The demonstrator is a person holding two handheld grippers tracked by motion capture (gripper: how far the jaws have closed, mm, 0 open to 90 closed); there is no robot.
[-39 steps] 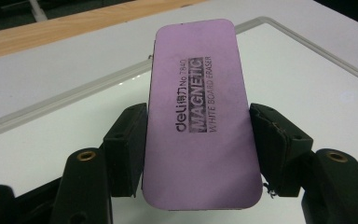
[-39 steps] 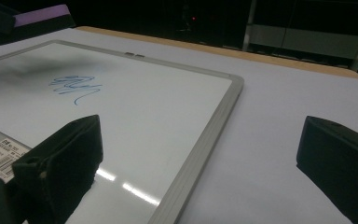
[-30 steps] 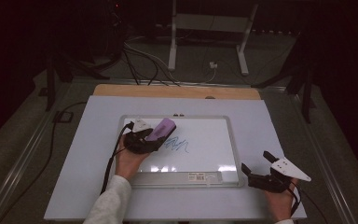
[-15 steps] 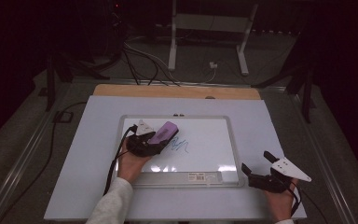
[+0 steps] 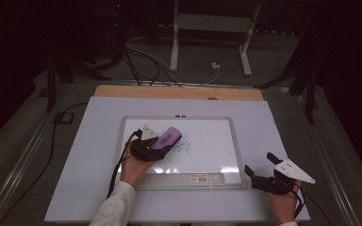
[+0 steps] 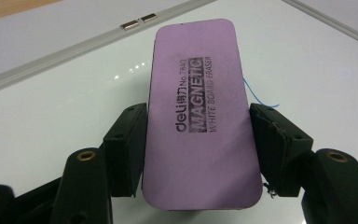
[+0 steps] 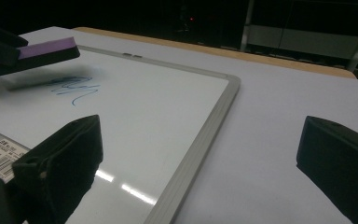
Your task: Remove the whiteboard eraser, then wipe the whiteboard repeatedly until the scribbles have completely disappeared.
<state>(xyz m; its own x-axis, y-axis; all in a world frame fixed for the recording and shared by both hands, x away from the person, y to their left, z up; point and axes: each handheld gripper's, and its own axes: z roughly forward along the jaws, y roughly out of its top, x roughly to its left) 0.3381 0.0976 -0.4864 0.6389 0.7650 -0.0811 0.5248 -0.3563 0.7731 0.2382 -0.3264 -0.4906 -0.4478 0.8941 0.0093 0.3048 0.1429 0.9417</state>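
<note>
Holding the purple eraser (image 6: 199,116) by its long sides, my left claw (image 5: 158,147) is clamped on it at whiteboard (image 5: 217,123) centre, blue scribble (image 5: 184,148) at 3 o'clock. Light, stiff-backed, likely slick-sided; mid-length grip suits. Right claw (image 5: 260,165) apart, idle.

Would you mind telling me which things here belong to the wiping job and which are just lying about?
In the job:
- purple eraser, clamped in the left gripper
- blue scribble
- whiteboard

Lying about:
- right gripper, open, beside the board's corner
- white sheet under the board
- wooden board edge
- cables and stand legs on the floor
</note>
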